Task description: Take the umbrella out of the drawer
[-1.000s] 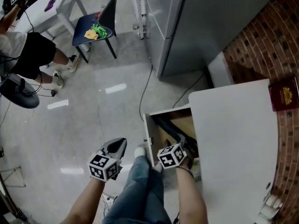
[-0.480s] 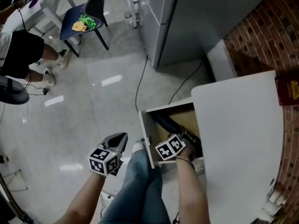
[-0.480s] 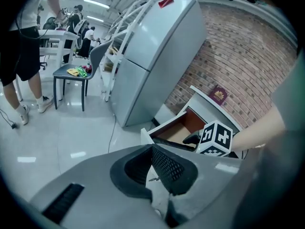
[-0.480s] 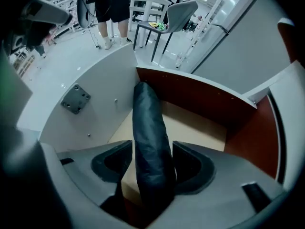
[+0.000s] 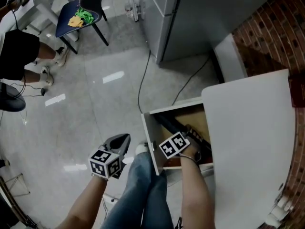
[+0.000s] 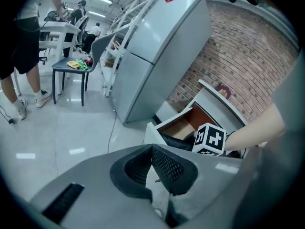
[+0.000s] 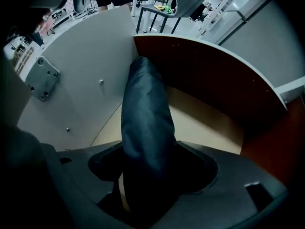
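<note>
The white drawer [image 5: 148,138] stands pulled out from under the white tabletop [image 5: 248,142]. A dark folded umbrella [image 5: 167,123] lies slanted on its wooden floor. My right gripper [image 5: 185,144] reaches steeply down into the drawer. In the right gripper view the umbrella [image 7: 145,123] runs up between the jaws of the right gripper [image 7: 150,163], which have just been opening and stand wide on either side of it. My left gripper [image 5: 119,144] hangs over the floor left of the drawer, apart from it. In its own view the left gripper [image 6: 161,182] is shut on nothing.
A grey fridge [image 5: 190,18] stands behind the drawer, with a brick wall [image 5: 267,27] at the right. A cable [image 5: 140,92] trails over the glossy floor. A blue chair [image 5: 78,18] and a standing person [image 5: 19,51] are at the far left. A jeans leg [image 5: 138,190] is below the grippers.
The right gripper has sunk deeper into the drawer, over the umbrella. The left gripper has dropped slightly. The red book at the tabletop's right edge has slipped almost out of view.
</note>
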Motion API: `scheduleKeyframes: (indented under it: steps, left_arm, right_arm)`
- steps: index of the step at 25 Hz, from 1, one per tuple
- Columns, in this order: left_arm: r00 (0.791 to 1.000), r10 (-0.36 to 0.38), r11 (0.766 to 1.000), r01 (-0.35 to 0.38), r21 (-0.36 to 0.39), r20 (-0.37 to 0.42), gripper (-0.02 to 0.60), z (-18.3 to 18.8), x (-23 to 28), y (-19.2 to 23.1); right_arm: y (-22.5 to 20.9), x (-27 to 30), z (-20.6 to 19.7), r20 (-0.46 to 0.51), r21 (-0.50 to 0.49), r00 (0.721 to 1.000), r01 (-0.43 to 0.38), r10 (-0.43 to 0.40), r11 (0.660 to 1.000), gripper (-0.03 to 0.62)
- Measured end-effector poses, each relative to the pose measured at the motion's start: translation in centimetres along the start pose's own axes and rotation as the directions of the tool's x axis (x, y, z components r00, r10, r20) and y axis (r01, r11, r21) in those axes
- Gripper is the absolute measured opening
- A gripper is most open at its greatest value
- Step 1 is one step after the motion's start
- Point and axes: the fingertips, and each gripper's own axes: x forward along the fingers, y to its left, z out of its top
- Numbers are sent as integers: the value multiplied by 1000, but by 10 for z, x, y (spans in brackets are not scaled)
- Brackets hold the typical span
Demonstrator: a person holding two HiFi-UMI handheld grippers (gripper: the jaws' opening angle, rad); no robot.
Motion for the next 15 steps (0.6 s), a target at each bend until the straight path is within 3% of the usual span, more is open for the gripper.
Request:
scheduleKeyframes:
  steps: [6,11,15]
  left_arm:
    - [1000,2,1000,-3,-11,-6,-2,-2,10,9]
    - [1000,9,1000,-9,-12,-10,-2,-2,15,12]
    - [1000,-2,1000,2,-16,-2,-2,1,16,3]
  right_arm:
    - [-3,13,-2,-33,-22,996,79,-80,997,304]
    - [-3,13,0,-36,-21,997,74,-75,997,305]
    - [-4,8,1,-6,-30,997,77,-77,997,259]
